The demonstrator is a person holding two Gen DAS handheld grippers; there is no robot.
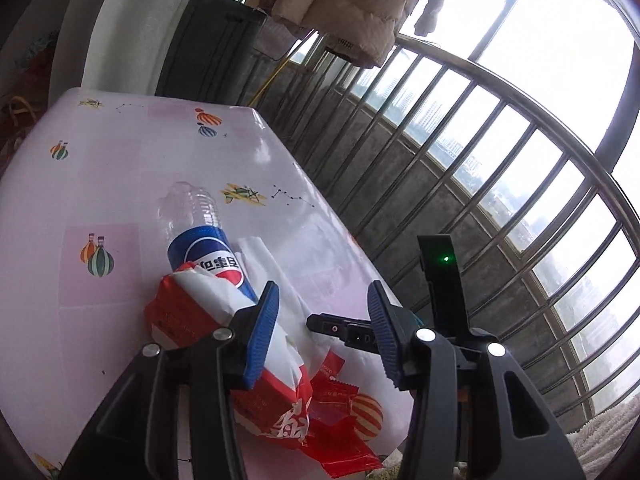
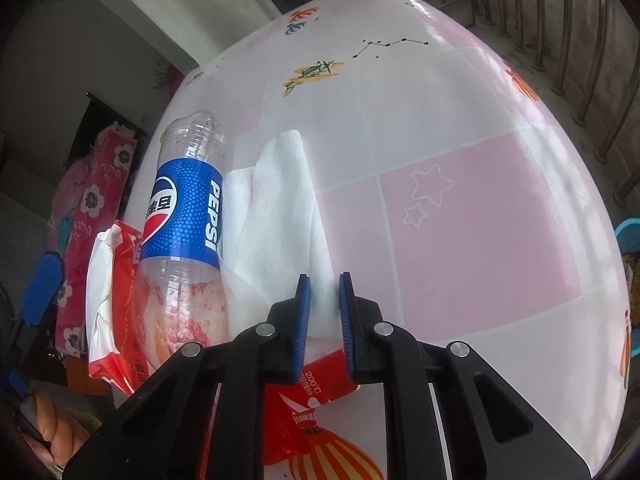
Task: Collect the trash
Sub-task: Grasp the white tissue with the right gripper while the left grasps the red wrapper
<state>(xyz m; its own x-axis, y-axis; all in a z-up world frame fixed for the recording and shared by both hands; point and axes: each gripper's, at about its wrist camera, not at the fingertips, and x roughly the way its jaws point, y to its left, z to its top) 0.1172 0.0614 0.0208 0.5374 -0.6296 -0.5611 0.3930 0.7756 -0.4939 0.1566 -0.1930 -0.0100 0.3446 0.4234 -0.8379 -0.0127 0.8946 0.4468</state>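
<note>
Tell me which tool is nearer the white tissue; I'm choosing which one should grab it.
Right. The right tool sits over the near end of the white tissue, its fingers slightly apart. The left tool is open, above the red wrappers beside the tissue.
</note>
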